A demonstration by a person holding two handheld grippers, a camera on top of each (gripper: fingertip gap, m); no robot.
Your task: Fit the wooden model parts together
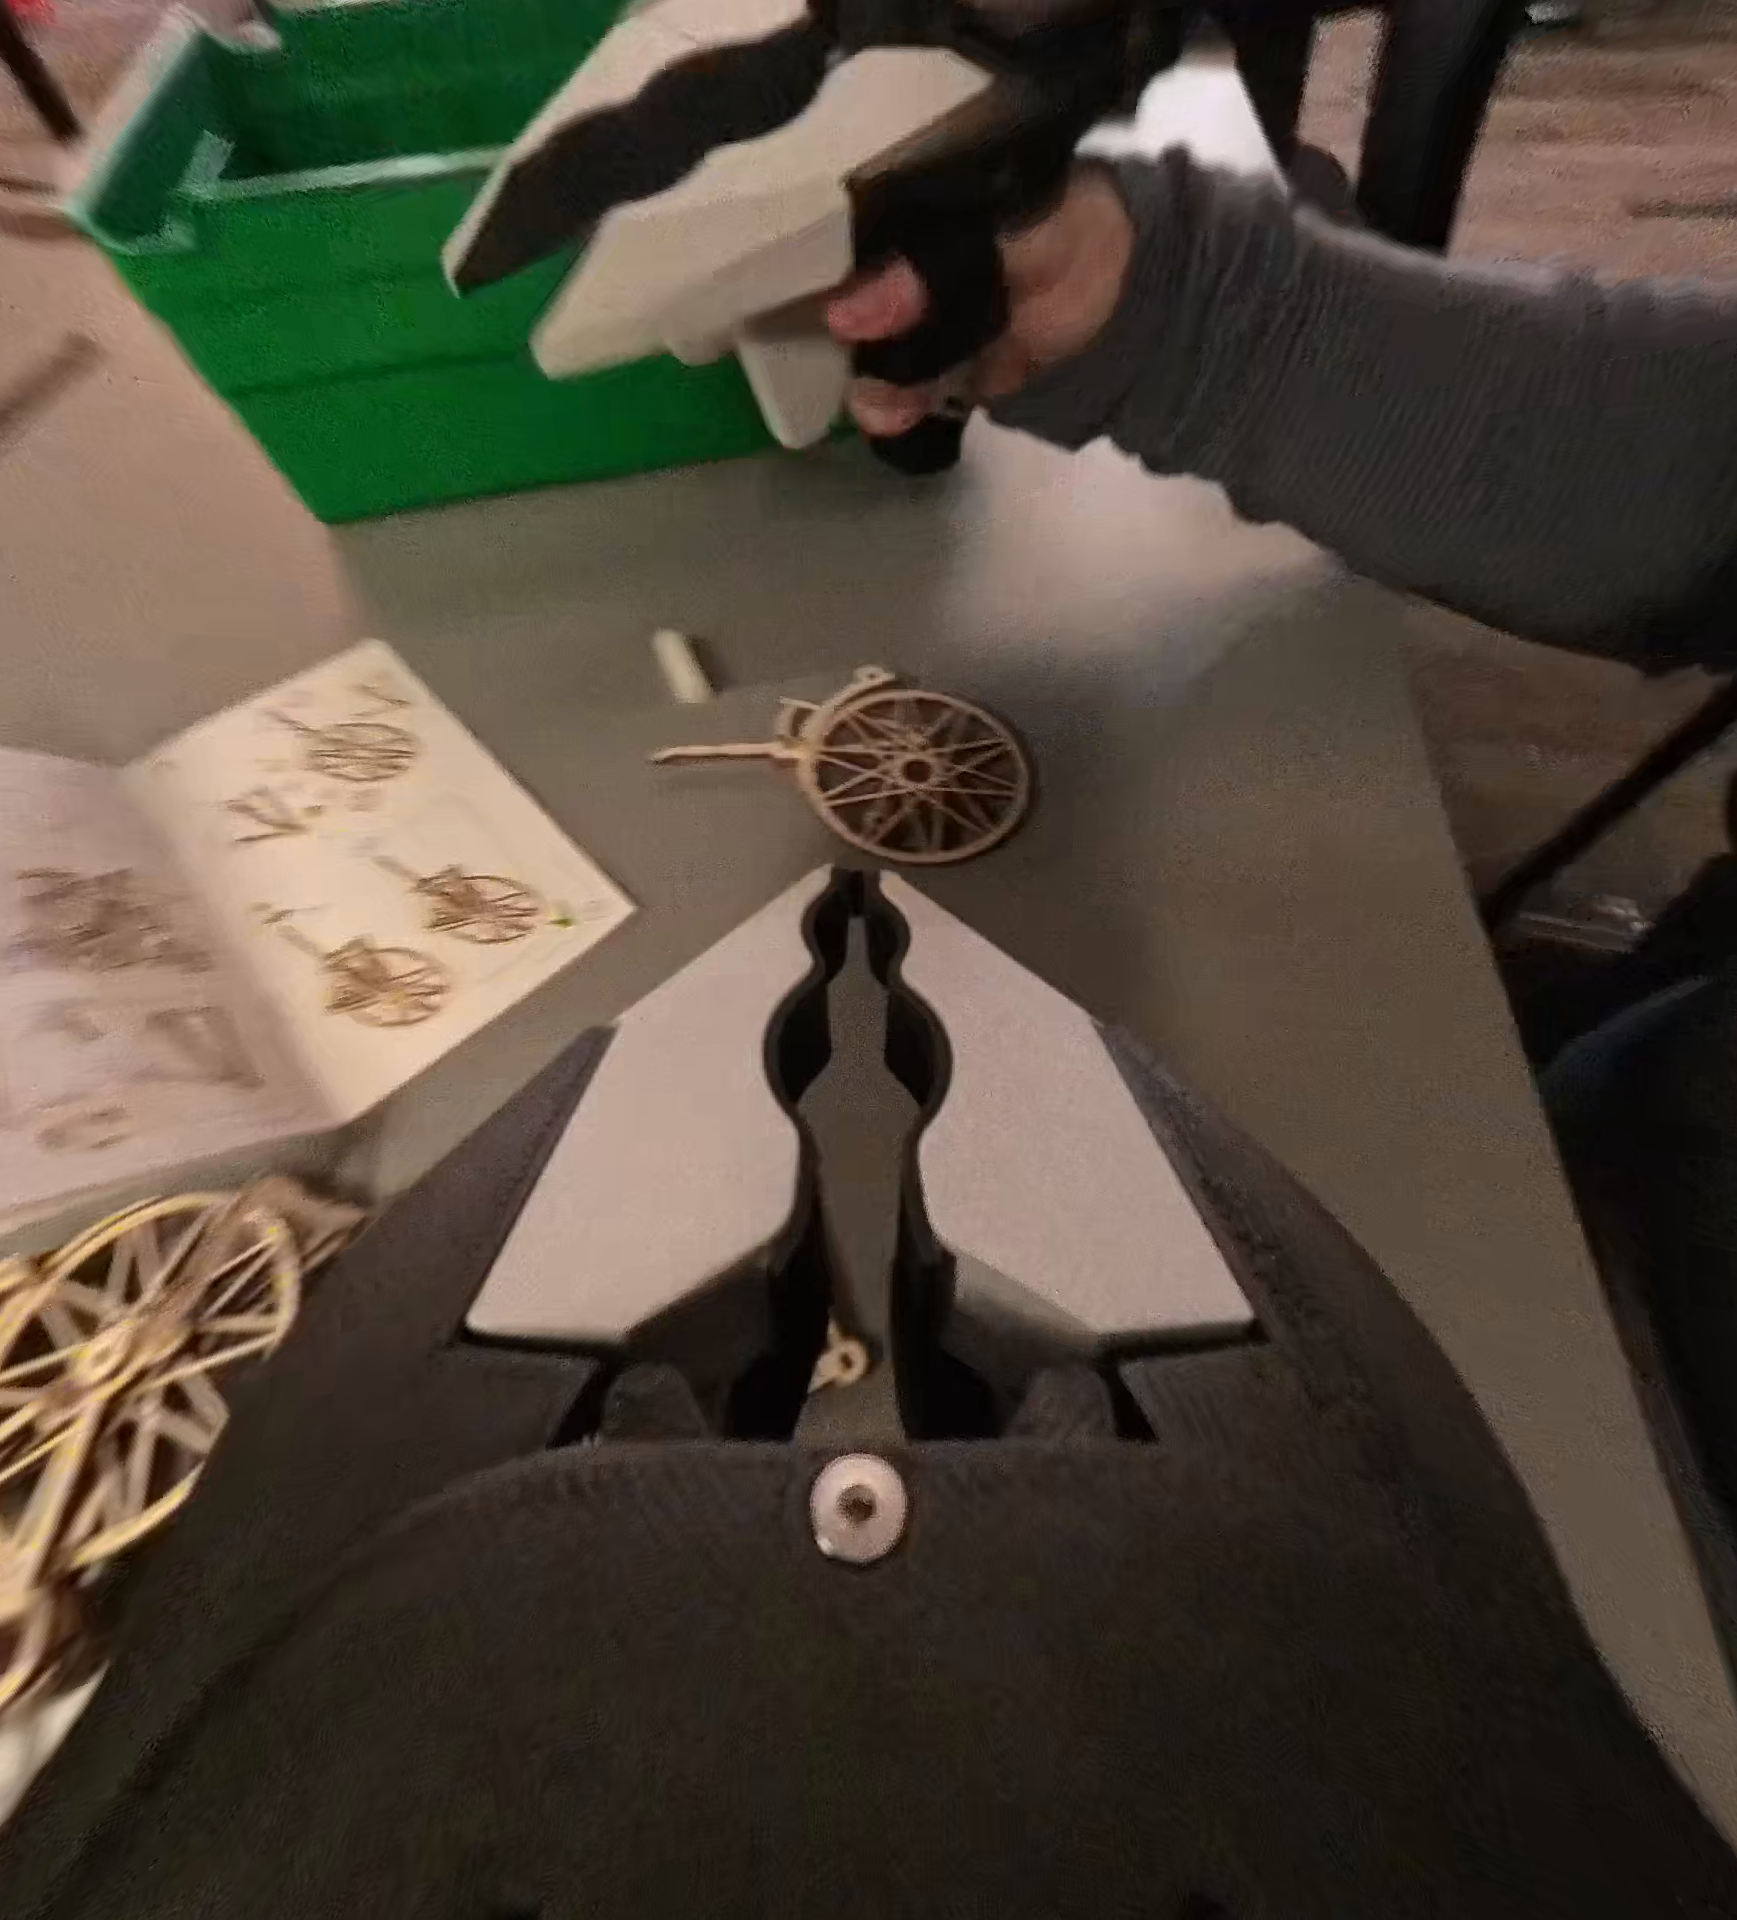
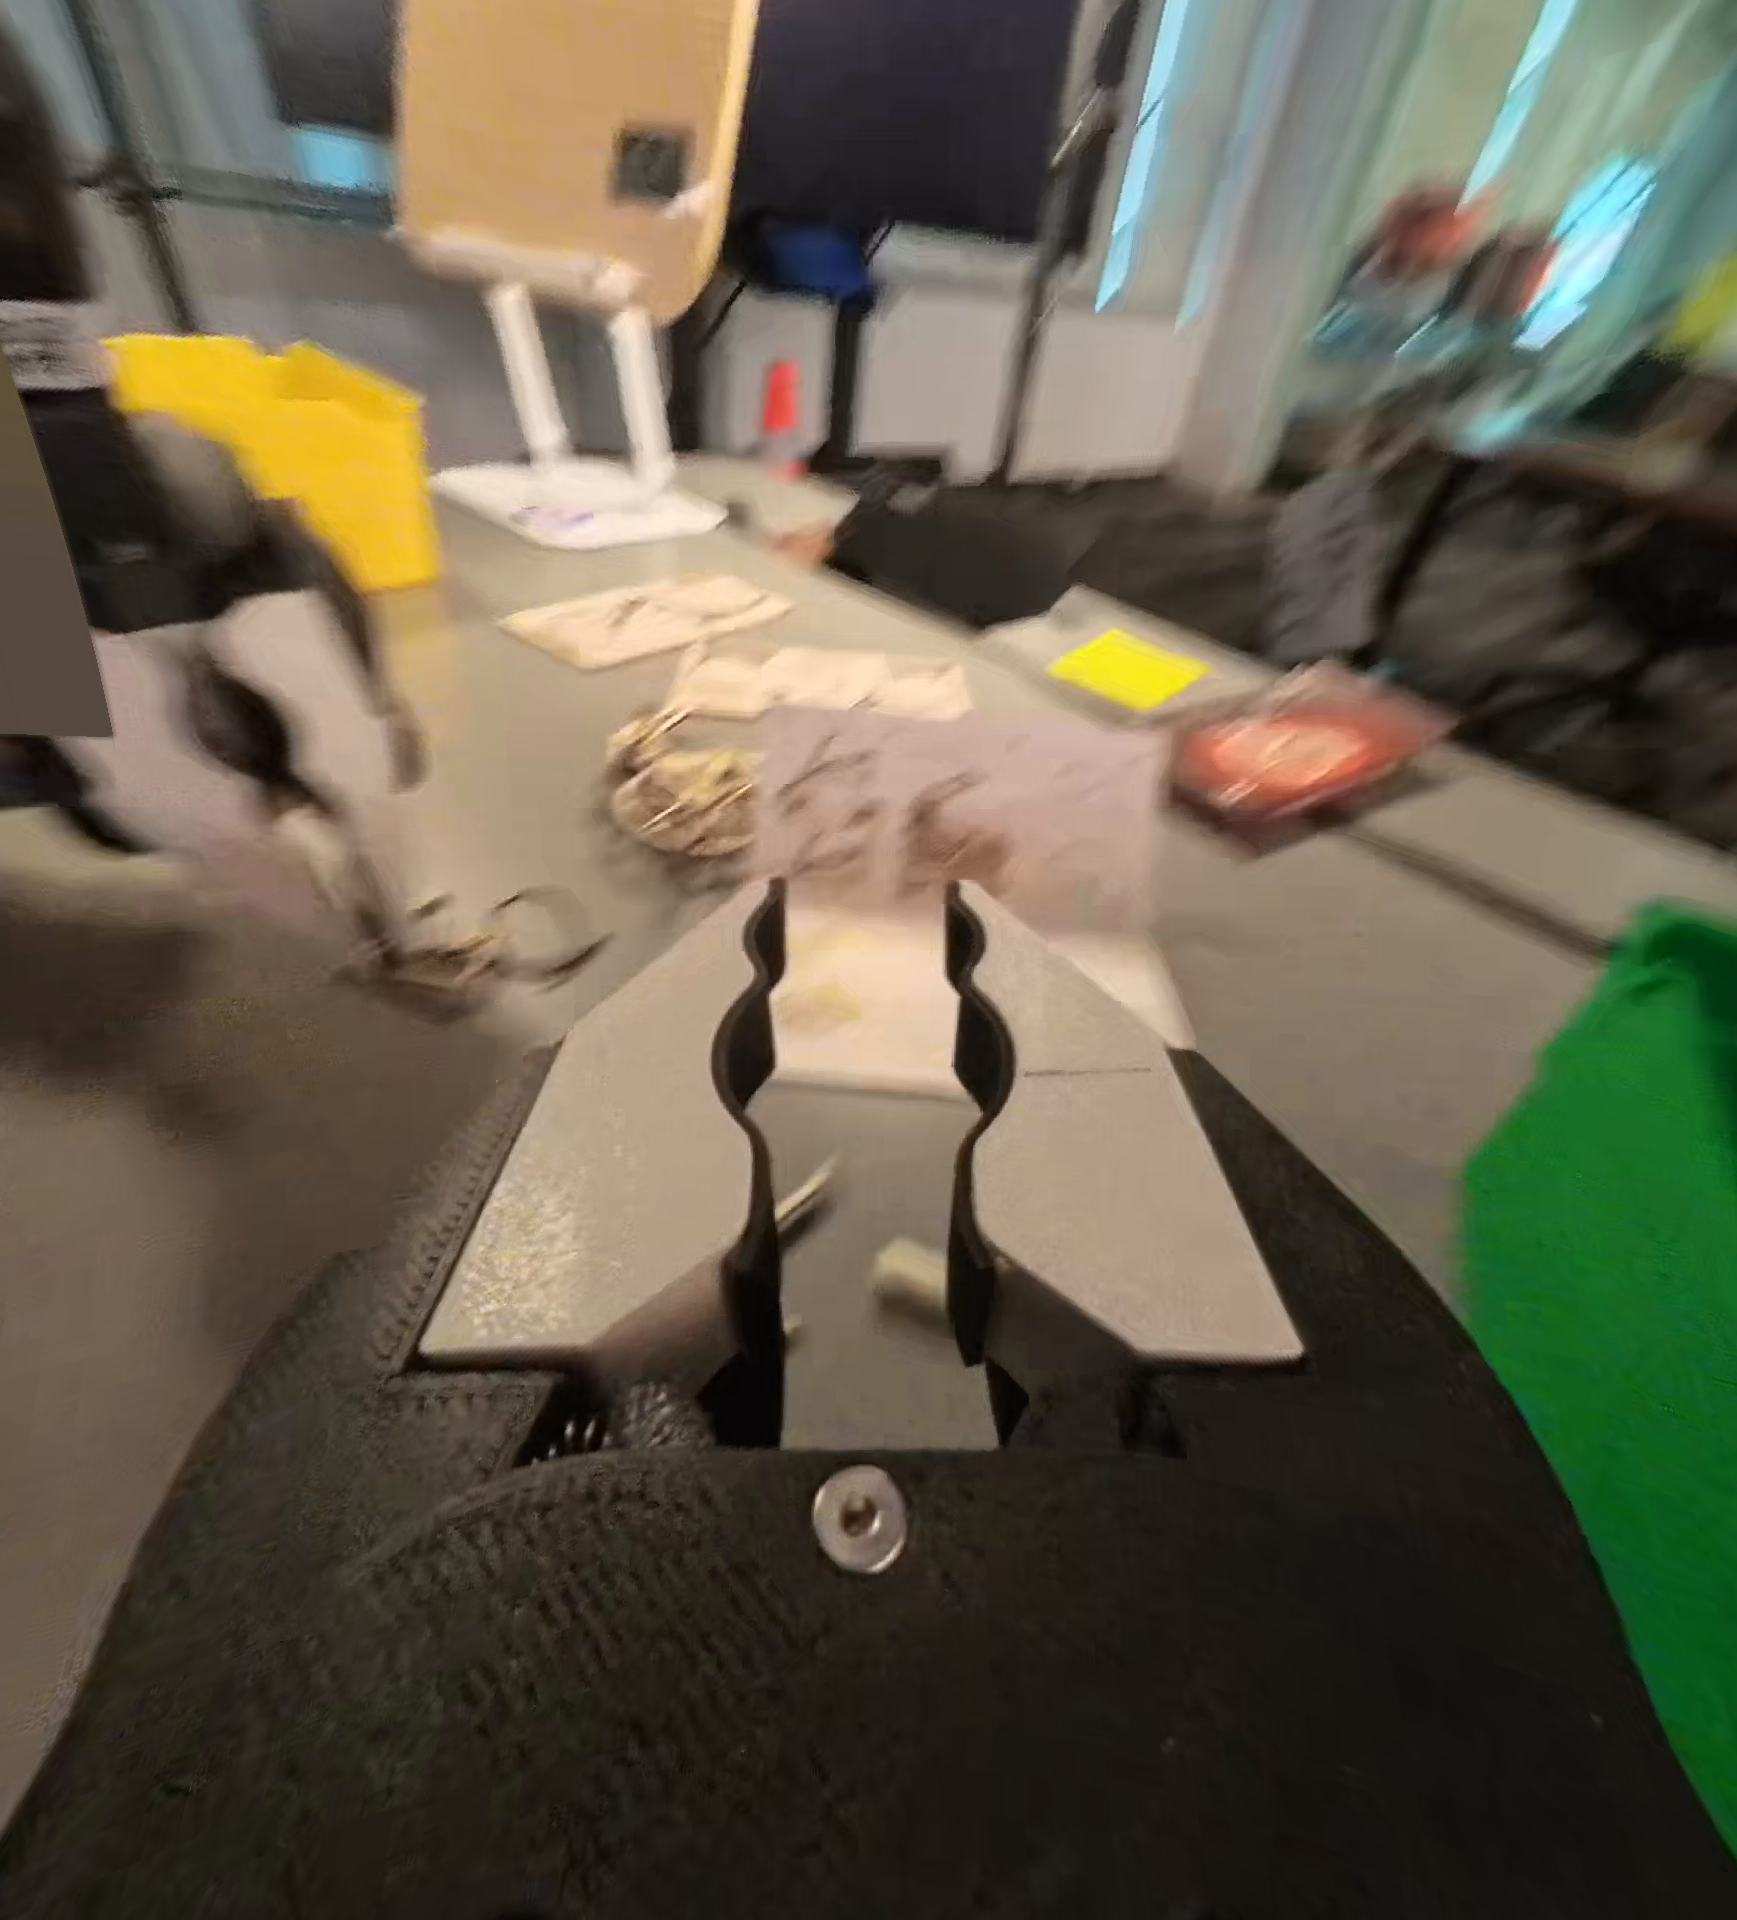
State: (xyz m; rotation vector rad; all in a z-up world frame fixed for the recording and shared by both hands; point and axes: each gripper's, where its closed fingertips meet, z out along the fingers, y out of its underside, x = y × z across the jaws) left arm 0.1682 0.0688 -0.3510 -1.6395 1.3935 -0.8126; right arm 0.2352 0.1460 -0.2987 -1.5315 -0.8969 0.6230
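A flat wooden spoked wheel with a thin shaft (image 1: 916,774) lies on the grey table (image 1: 1103,644), just beyond my left gripper (image 1: 856,883). Its jaws are closed with nothing between the tips. A small wooden bit (image 1: 838,1361) lies on the table under its fingers. A larger wooden wheel assembly (image 1: 95,1371) lies at lower left and also shows, blurred, in the right wrist view (image 2: 677,779). My right gripper (image 2: 864,904) is open and empty, held above the table by a gloved hand (image 1: 957,301). Under it lies a small white cylinder (image 2: 905,1268).
An open instruction booklet (image 1: 220,914) lies left of the wheel. A green bin (image 1: 376,343) stands at the back left and is close on the right in the right wrist view (image 2: 1653,1299). Farther along the table are a yellow bin (image 2: 292,447), paper sheets (image 2: 646,613) and a red packet (image 2: 1290,758). My left gripper is the nearer one to the small wooden bit (image 1: 838,1361): about 10 cm, against 20 cm. Between my right fingertips and the small white cylinder (image 2: 905,1268) there is roughly 11 cm. Look for it in the left wrist view (image 1: 680,674) too. The larger wooden wheel assembly (image 1: 95,1371) is about 15 cm from my left fingertips. It is also in sight in the right wrist view (image 2: 704,793).
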